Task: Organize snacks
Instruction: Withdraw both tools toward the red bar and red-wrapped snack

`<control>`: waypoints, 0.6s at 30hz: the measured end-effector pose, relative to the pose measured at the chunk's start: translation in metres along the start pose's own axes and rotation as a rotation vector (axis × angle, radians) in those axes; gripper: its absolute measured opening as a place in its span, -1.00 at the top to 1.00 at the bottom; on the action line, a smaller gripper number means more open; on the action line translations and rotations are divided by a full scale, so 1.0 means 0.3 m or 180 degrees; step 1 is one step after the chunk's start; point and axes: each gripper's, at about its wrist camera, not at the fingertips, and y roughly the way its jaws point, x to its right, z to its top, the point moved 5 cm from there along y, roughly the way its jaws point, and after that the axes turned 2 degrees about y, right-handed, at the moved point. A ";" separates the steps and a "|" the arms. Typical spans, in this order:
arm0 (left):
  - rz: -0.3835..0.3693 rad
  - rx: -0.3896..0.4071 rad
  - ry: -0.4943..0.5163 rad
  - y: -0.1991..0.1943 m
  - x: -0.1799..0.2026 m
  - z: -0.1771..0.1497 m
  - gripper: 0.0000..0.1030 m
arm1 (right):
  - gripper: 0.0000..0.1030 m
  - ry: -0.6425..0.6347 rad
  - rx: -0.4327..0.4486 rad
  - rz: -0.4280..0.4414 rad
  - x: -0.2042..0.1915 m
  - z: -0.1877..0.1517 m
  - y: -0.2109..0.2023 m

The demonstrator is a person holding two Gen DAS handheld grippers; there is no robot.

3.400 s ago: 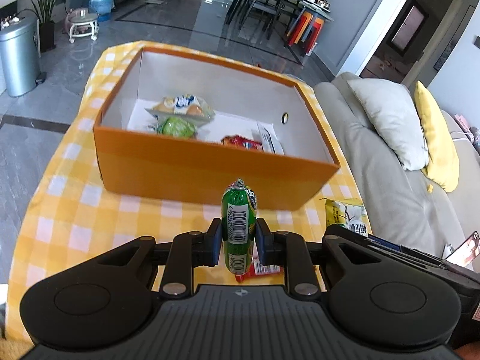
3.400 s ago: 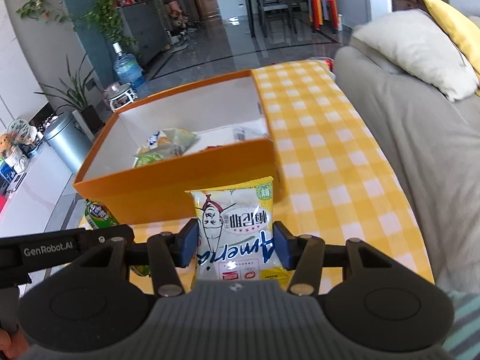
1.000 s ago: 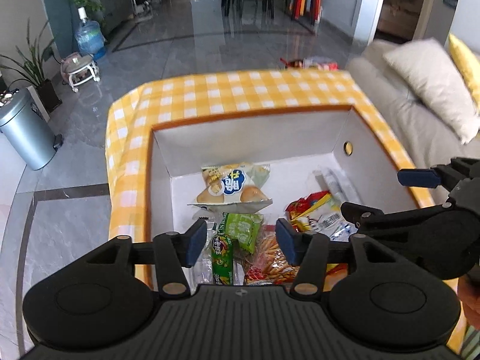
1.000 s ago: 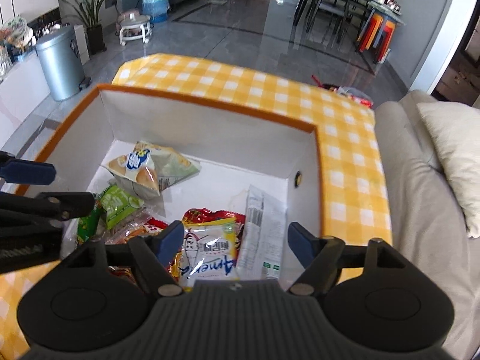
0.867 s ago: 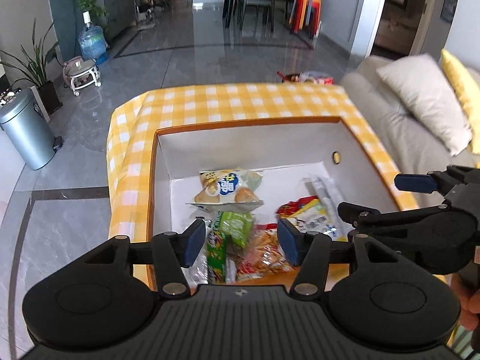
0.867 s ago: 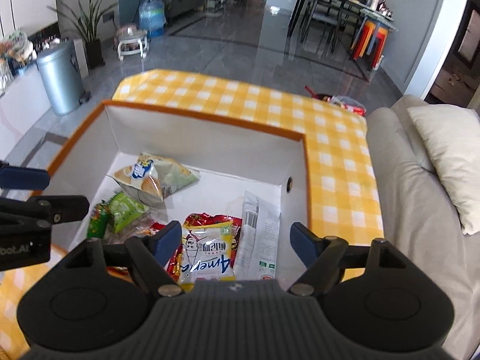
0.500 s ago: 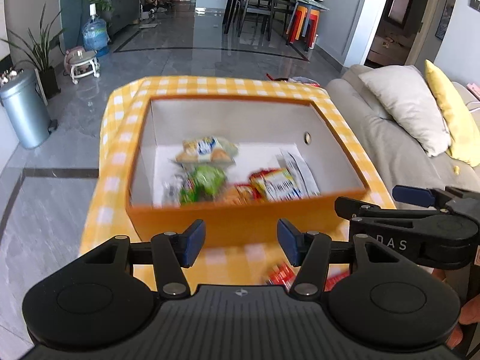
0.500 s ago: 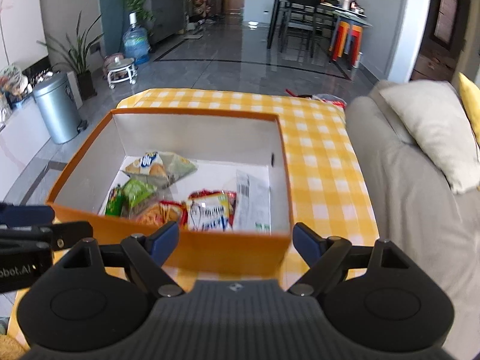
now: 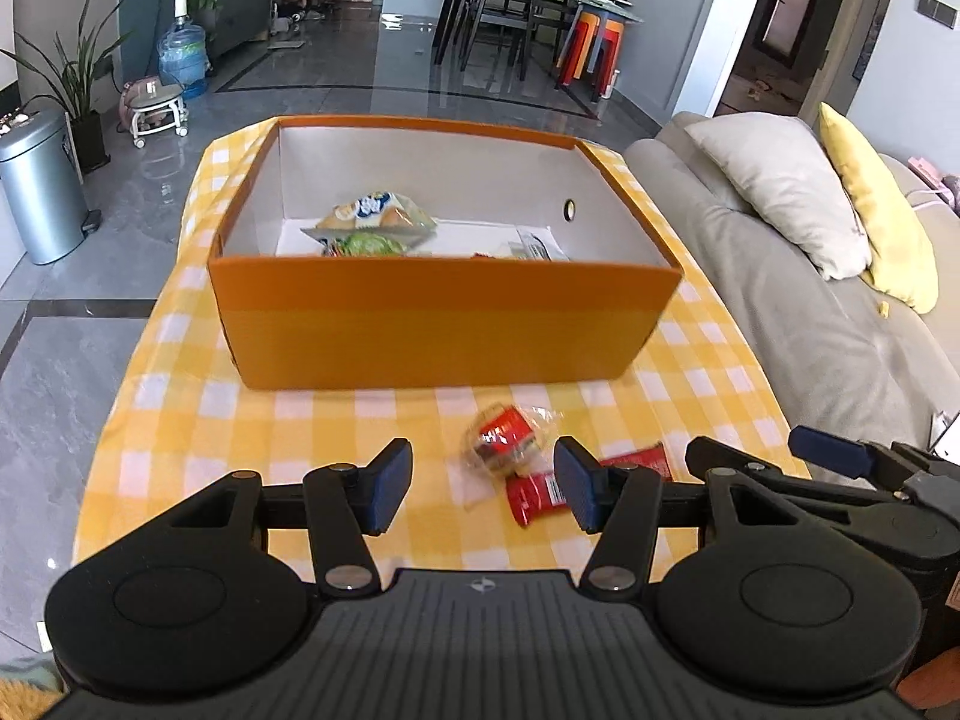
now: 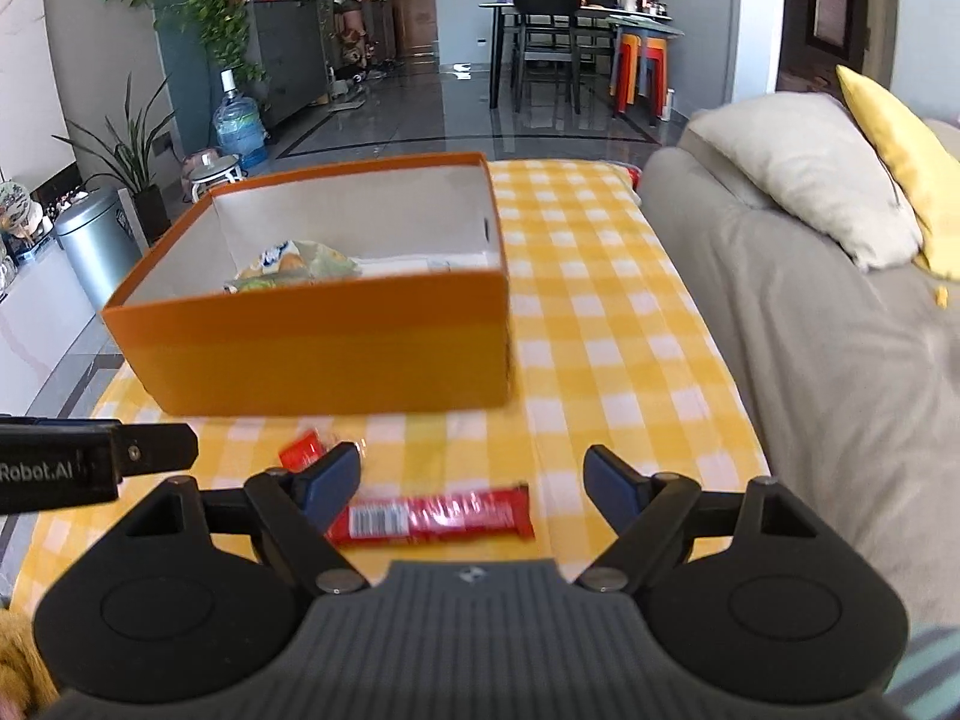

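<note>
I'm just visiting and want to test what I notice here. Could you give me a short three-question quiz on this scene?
1. True or false: the orange cardboard box on the yellow checked tablecloth already has snack packets inside.
2. Which snack lies in front of the right gripper? A) a long red wrapped bar B) a green bottle C) a banana
3. Fill in: the clear-wrapped round snack with a red label lies ___ the box.

Key:
1. True; a packet with a blue logo shows above the wall.
2. A.
3. Outside, on the cloth ahead of the left gripper, whose fingers are apart.
</note>
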 end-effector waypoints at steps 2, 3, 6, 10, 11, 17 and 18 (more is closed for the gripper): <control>-0.0038 -0.0026 -0.0015 0.013 0.005 -0.018 -0.22 | -0.44 -0.0014 -0.0020 -0.0012 0.013 -0.027 0.005; -0.0053 -0.0034 -0.0014 0.021 0.007 -0.025 -0.19 | -0.44 -0.0018 -0.0019 -0.0031 0.020 -0.041 0.008; -0.0068 -0.0056 0.0034 0.045 0.019 -0.042 -0.14 | -0.43 -0.0012 -0.0039 -0.0041 0.040 -0.070 0.027; -0.0079 -0.0045 0.0075 0.073 0.027 -0.045 -0.11 | -0.34 0.0182 -0.0229 0.0061 0.055 -0.097 0.070; -0.0078 -0.0040 0.0079 0.082 0.028 -0.041 -0.11 | -0.34 0.0224 -0.0260 0.0093 0.055 -0.099 0.078; -0.0119 -0.0109 0.0003 0.145 0.034 -0.025 -0.12 | -0.16 0.0216 -0.0346 0.0148 0.030 -0.101 0.126; -0.0143 -0.0126 -0.0030 0.157 0.035 -0.020 -0.14 | -0.11 0.0247 -0.0364 0.0149 0.032 -0.101 0.137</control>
